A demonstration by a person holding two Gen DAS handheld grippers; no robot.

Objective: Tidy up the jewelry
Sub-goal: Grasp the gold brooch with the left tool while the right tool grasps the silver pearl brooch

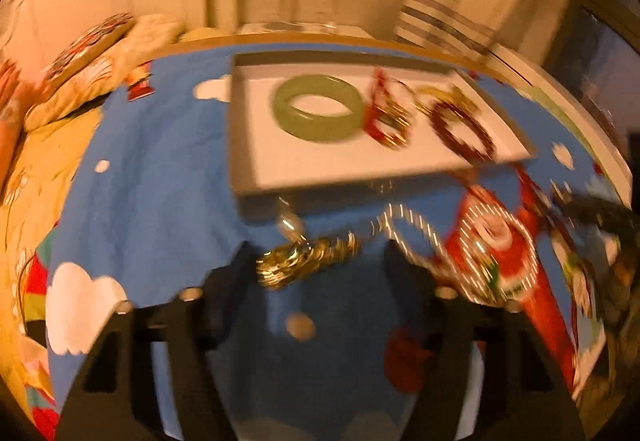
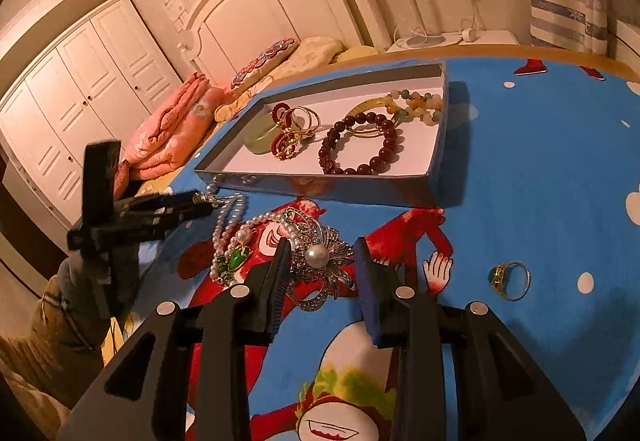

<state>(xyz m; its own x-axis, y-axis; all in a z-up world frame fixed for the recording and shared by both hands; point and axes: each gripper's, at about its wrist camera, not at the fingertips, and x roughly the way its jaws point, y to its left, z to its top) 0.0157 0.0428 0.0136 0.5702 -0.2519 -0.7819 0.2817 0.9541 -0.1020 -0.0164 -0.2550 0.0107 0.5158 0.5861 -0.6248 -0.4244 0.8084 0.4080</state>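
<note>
We see a shallow white-lined tray point(image 2: 434, 157) lying on a blue cartoon-print cloth point(image 2: 540, 169). In the tray sit a pale green jade bangle point(image 1: 318, 107), a cluster of red-and-gold bangles point(image 2: 292, 133), a dark red bead bracelet point(image 2: 362, 145), and a strand of pale mixed-stone beads point(image 2: 420, 103) in its far corner.

Just in front of the tray, loose on the cloth, lie a pearl necklace point(image 2: 230, 225) with a green pendant point(image 2: 238, 261), a rhinestone brooch point(image 2: 318, 257) set with a large pearl, and, well apart to the right, a gold ring point(image 2: 510, 279) with a green stone.

Our left gripper point(image 1: 316, 261) is half-way apart over a blurred heap of gold chain point(image 1: 304, 261) that lies between its fingers; we cannot tell whether the pads press on it.

Our right gripper point(image 2: 322, 261) stands fairly narrow, its fingers either side of the brooch, with a clear gap on the right side, so nothing is gripped.
</note>
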